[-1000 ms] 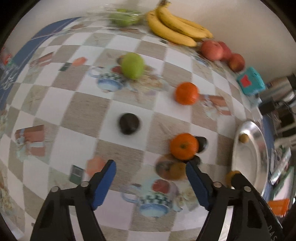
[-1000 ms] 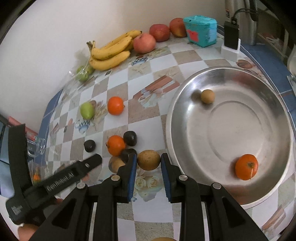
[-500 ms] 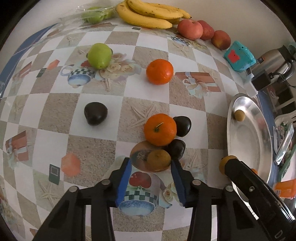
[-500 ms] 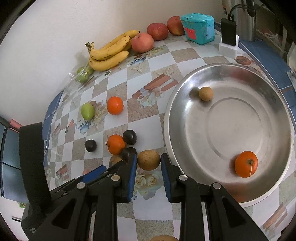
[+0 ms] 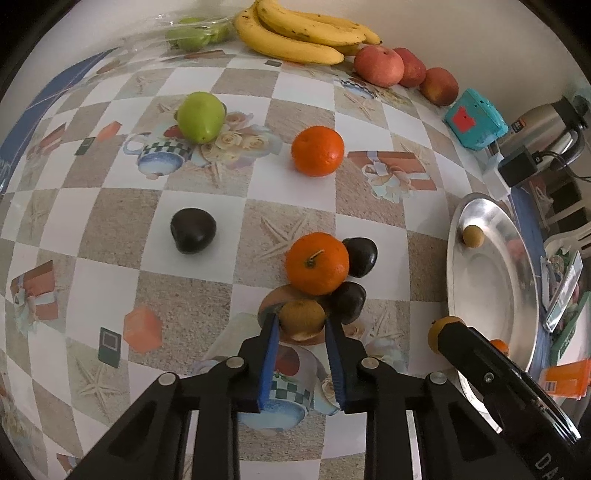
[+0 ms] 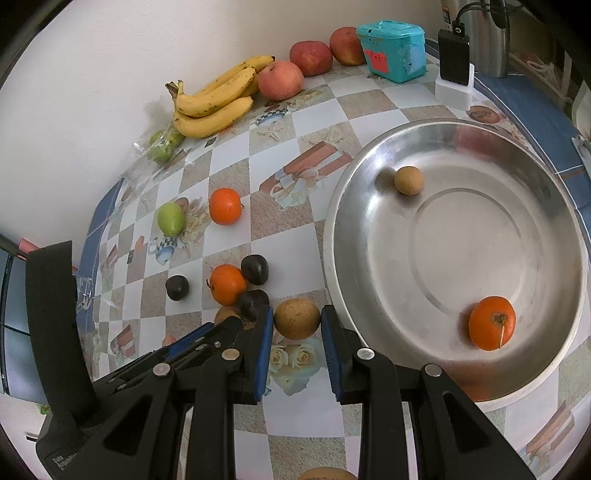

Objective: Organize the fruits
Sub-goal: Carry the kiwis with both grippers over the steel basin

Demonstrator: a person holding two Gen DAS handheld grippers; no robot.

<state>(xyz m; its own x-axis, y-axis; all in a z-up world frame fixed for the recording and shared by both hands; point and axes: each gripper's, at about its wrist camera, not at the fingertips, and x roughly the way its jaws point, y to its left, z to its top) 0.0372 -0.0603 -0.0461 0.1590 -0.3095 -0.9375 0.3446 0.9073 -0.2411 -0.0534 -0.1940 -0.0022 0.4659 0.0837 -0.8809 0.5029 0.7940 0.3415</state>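
Observation:
My left gripper (image 5: 301,323) is shut on a small brown fruit (image 5: 302,316) on the tablecloth, right beside an orange (image 5: 317,262) and two dark plums (image 5: 360,256). My right gripper (image 6: 297,325) is shut on a larger brown fruit (image 6: 296,318), next to the steel bowl (image 6: 369,155), which holds a small brown fruit (image 6: 408,180) and an orange (image 6: 491,327). The left gripper's body (image 6: 192,343) shows at the right wrist view's lower left.
Loose on the cloth are a third dark plum (image 5: 192,230), a green pear (image 5: 201,116) and another orange (image 5: 317,150). Bananas (image 5: 303,35), red apples (image 5: 378,65), bagged green fruit (image 5: 192,35), a teal box (image 5: 474,123) and a kettle (image 5: 543,122) line the wall.
My left gripper moved forward and closed from wide open onto the small brown fruit. My right gripper stayed closed on the larger brown fruit, nearly still.

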